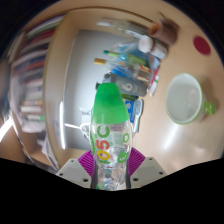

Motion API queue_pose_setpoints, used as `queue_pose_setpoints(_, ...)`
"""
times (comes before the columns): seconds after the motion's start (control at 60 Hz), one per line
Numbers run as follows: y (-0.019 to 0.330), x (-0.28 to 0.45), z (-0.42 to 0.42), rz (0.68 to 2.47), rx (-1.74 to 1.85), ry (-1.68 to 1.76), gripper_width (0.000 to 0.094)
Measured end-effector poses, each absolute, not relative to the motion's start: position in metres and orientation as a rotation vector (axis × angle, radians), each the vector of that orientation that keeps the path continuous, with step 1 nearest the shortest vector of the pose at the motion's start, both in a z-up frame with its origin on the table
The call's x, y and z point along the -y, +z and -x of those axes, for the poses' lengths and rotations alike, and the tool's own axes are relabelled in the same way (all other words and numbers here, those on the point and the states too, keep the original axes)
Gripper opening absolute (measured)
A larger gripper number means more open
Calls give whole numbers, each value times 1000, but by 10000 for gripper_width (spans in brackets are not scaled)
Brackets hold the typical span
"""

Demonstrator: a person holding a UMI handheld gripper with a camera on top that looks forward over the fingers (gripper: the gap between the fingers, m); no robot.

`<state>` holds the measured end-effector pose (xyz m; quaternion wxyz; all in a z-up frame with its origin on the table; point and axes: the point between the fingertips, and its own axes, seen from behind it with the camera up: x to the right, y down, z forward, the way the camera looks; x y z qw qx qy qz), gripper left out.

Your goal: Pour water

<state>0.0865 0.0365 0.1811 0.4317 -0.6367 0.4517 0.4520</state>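
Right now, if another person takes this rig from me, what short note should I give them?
Claw: shut on the clear plastic bottle with green cap, held upright between the purple pads.
White cup with green handle: on the beige table, beyond the bottle, to its right. Whether it holds water cannot be told.
Done: bottle gripped.
Left: bring the bottle to the cup and tilt it to pour.

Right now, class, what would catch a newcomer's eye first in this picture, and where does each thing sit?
First the clear bottle with its bright green cap, standing between the gripper's purple-padded fingers, which press its sides. Next the pale cup with a green handle, on the table beyond and to the right. Farther back, a cluttered holder of pens.
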Motion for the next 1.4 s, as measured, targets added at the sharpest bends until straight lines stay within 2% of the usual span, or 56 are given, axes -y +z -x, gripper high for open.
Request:
queue_pose_setpoints(0.183, 197, -37, -113, 1166, -1534, 1612, 387)
queue_pose_setpoints(0.45, 205, -34, -137, 813, -1744, 1834, 387)
queue_pose_setpoints(0.75, 198, -26, -138, 849, -1747, 1828, 387)
queue_pose_setpoints(0.883, 208, -23, -127, 1081, -1590, 1705, 386)
queue_pose_setpoints(0.967, 240, -18, -127, 1247, -1373, 1554, 387)
queue_pose_setpoints(1.1, 322, -13, -168, 1433, -865, 1085, 390)
queue_pose_setpoints(1.233, 393, -3, -273, 1431, -476, 377, 398)
queue_pose_setpoints(1.267, 400, 1, -301, 1423, -429, 231, 428)
queue_pose_setpoints(1.3, 402, 4, -326, 1412, -390, 121, 409)
queue_pose_setpoints(1.4, 366, 8, -387, 1440, -310, -68, 451)
